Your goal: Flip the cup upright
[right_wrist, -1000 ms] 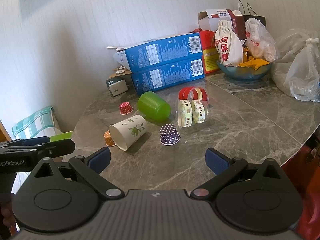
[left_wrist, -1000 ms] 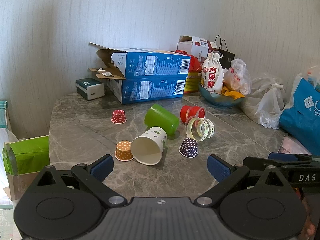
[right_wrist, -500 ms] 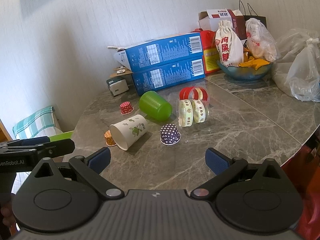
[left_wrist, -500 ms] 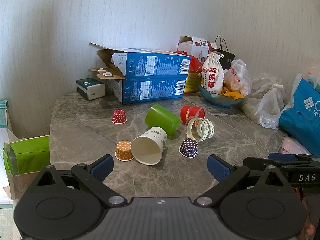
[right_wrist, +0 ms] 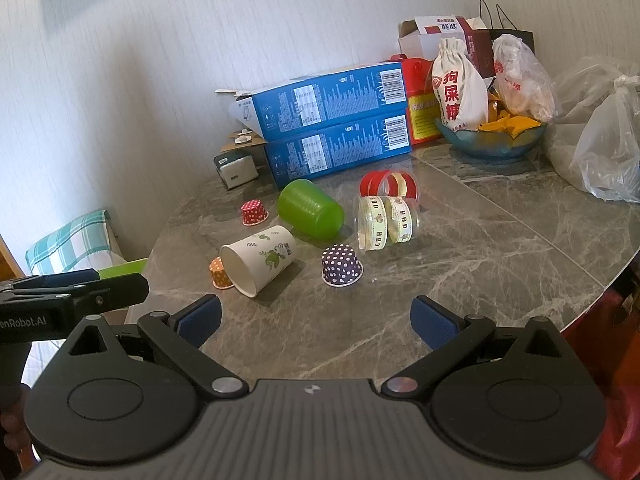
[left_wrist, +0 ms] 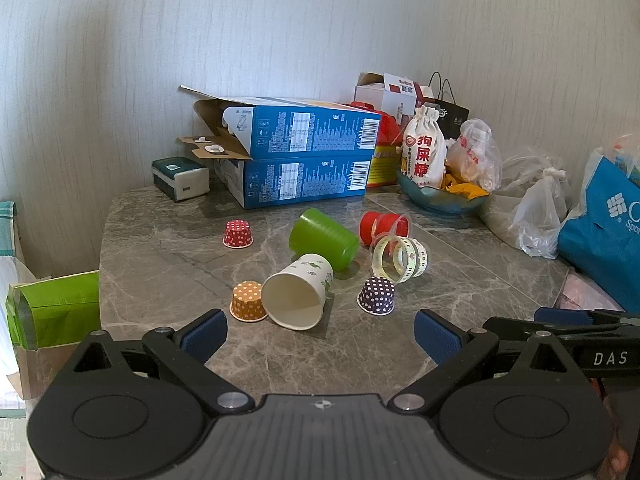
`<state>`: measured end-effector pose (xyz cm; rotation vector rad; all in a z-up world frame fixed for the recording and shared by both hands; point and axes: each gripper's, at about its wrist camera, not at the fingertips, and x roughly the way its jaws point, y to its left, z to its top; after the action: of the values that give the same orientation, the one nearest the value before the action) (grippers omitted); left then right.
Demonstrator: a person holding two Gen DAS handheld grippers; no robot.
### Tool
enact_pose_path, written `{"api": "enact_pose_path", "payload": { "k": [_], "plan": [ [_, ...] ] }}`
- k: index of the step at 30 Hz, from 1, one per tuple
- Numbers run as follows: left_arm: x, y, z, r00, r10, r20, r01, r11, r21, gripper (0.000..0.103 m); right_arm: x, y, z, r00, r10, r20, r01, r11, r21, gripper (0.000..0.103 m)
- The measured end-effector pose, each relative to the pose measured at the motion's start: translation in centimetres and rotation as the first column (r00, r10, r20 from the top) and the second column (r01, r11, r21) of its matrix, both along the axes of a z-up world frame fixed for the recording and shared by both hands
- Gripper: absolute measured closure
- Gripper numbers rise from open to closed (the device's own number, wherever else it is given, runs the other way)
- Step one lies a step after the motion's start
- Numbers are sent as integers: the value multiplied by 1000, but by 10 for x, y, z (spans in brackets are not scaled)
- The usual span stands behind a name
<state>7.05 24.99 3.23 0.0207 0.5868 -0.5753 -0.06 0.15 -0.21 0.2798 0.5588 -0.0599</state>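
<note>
2 grippers hang at the near edge of the table (left_wrist: 168, 240), both with jaws spread wide and nothing between them. The left gripper (left_wrist: 320, 330) looks almost straight at the white paper cup (left_wrist: 298, 294), which lies on its side near the middle of the table with its open mouth turned toward the near-left and its base pointing to the far-right, so its long axis runs diagonally away from that gripper. The right gripper (right_wrist: 316, 318) sees the same paper cup (right_wrist: 260, 260) to the left of its own centre line, which suggests the left gripper is the better placed of the 2. The cup touches or nearly touches a small orange dotted cup (left_wrist: 248, 302) on its left, and its base lies just beside the green cup (left_wrist: 324, 238), also on its side. A purple dotted cup (left_wrist: 377, 295) stands rim-down just to the right, and a clear cup with tape rolls (left_wrist: 400, 256) lies beyond it. I judge the coming grasp turns on closing across the cup's wall, square to that diagonal, without nudging the orange neighbour.
</note>
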Motion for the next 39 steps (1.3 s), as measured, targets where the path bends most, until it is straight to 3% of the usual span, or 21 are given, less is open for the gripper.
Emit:
{"api": "enact_pose_path", "payload": {
  "k": [17,23,34,37,39],
  "plan": [
    [1,1,-1,1000,-4,-4,4,1000,-3,2,1,0,-2,1000,6,-10,-6,1000,6,1],
    [6,-5,-2,1000,-8,11,7,1000,31,2,8,-4,-6,1000,5,-27,-5,1000,19,1],
    [23,-5,-12,998,-20,-57,19,1000,-18,2,18,-11,-12,999,6,-54,-4,1000,30,1],
    [26,-4,-12,998,-40,-57,38,999,-34,2,24,-12,-13,998,36,-46,-36,999,-2,1],
    [28,-4,-11,997,-60,-54,58,998,-40,2,32,-14,-10,995,104,-7,-104,991,-87,1]
  ]
}}
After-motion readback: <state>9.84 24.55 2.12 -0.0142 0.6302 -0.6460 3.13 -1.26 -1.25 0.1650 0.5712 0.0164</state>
